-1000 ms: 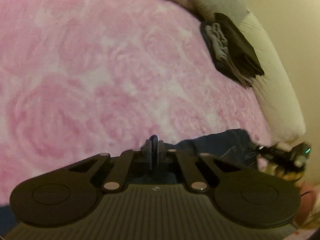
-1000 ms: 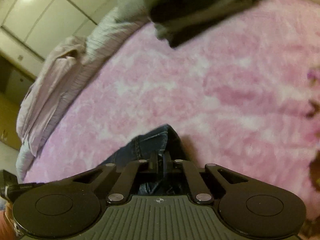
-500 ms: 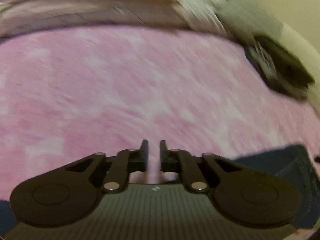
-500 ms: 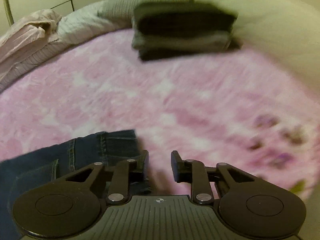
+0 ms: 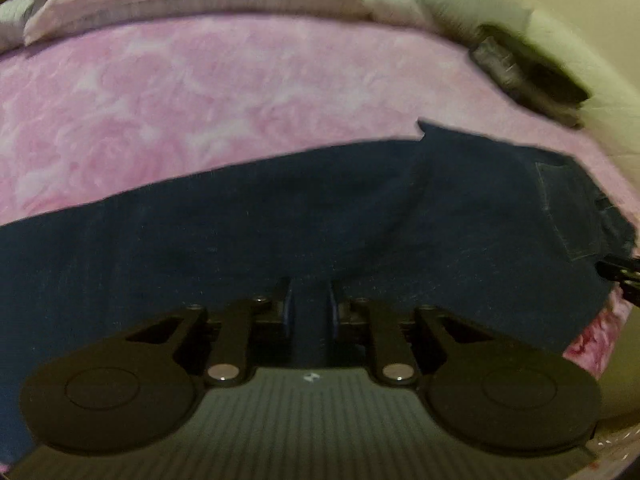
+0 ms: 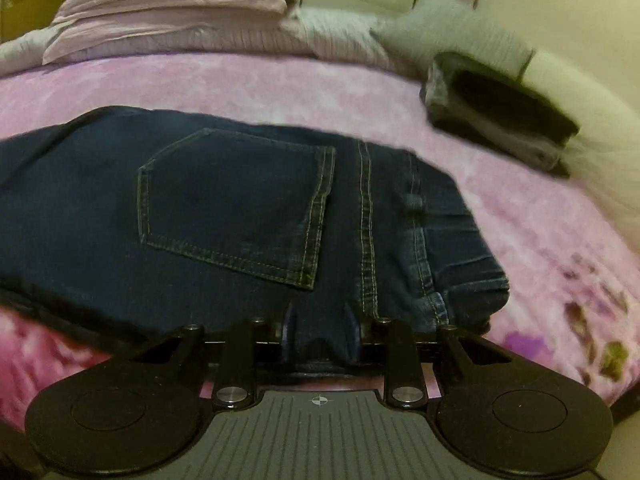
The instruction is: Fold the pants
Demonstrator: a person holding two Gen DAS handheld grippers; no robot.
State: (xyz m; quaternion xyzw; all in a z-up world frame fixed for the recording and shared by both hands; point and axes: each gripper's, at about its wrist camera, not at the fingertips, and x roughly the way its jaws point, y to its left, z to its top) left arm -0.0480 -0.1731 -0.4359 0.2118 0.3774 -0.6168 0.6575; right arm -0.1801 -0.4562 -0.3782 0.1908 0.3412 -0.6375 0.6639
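Dark blue jeans (image 5: 320, 208) lie flat across the pink blanket (image 5: 200, 92), folded lengthwise. In the right wrist view their waist end shows, with a back pocket (image 6: 236, 200) facing up. My left gripper (image 5: 309, 304) is open at the near edge of the leg part, with denim visible in the gap between its fingers. My right gripper (image 6: 319, 320) is open at the near edge of the waist part, and a bit of the denim edge lies between its fingers. Neither is closed on the cloth.
A stack of folded dark and grey clothes (image 6: 500, 112) sits at the far right of the bed (image 6: 240, 80), against a cream padded edge. Pillows and a rumpled lilac sheet (image 6: 168, 20) lie along the far side. Bare blanket stretches beyond the jeans.
One second ago both grippers were shut on the jeans. They let go, and now both stand open at the near edge of the jeans, which lie spread flat.
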